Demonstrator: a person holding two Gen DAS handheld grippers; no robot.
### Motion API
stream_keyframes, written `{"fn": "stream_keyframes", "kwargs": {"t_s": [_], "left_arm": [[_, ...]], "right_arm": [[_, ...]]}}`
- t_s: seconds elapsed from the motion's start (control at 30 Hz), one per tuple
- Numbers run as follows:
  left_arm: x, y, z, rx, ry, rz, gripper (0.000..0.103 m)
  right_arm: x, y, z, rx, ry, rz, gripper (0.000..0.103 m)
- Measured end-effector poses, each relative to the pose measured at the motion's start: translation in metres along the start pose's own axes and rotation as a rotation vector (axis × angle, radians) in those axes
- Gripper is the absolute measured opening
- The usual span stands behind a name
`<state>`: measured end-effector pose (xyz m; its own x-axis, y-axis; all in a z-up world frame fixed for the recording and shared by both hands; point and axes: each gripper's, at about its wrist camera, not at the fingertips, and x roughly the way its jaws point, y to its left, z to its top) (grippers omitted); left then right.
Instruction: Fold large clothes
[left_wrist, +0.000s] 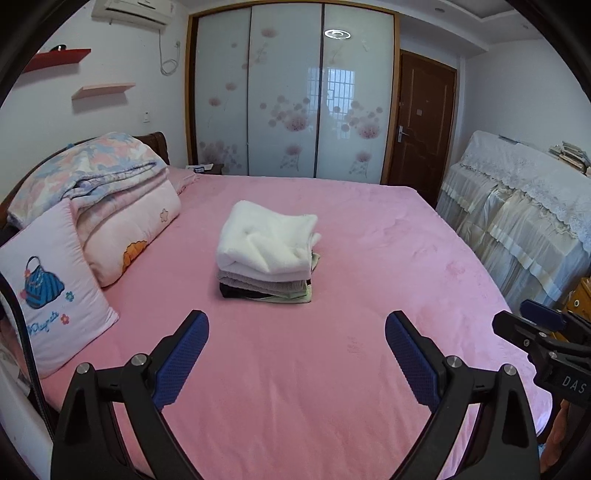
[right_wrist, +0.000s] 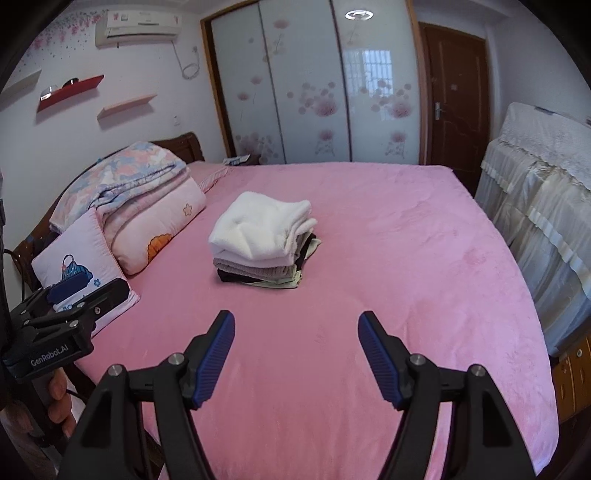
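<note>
The folding looks finished or near it: a neat stack of folded clothes (left_wrist: 266, 251), a white fleece piece on top of grey, dark and pale green ones, sits in the middle of the pink bed (left_wrist: 369, 258), well apart from the quilts (left_wrist: 122, 206) at the head-end edge. No unfolded garment shows. The left claw (left_wrist: 297, 354) and right claw (right_wrist: 296, 354) both hover wide open and empty near the foot edge

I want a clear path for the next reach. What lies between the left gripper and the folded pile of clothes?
Only bare pink bedsheet: the left wrist view shows nothing between the open left gripper and the folded pile.
</note>
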<state>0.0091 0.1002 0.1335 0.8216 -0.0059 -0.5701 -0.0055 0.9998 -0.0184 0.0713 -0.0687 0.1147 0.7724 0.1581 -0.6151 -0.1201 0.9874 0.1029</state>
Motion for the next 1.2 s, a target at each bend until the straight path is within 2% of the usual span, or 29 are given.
{"fn": "stream_keyframes", "kwargs": {"t_s": [0.07, 0.2, 0.43, 0.77, 1.2], "left_arm": [[-0.012, -0.009, -0.016, 0.000, -0.006, -0.007, 0.096], [-0.028, -0.028, -0.052, 0.019, -0.012, -0.007, 0.096], [-0.033, -0.056, -0.092, 0.053, 0.003, 0.020, 0.096], [-0.025, -0.063, -0.109, 0.058, 0.031, 0.035, 0.096], [-0.016, -0.058, -0.122, 0.033, 0.062, 0.045, 0.096]], "right_arm": [[-0.011, -0.003, -0.020, 0.014, -0.029, -0.027, 0.077], [-0.029, -0.005, -0.058, 0.036, -0.071, -0.057, 0.078], [-0.044, -0.008, -0.092, 0.059, -0.099, -0.097, 0.081], [-0.043, 0.000, -0.118, 0.025, -0.103, -0.150, 0.081], [-0.029, -0.005, -0.135, 0.051, -0.062, -0.121, 0.081]]}}
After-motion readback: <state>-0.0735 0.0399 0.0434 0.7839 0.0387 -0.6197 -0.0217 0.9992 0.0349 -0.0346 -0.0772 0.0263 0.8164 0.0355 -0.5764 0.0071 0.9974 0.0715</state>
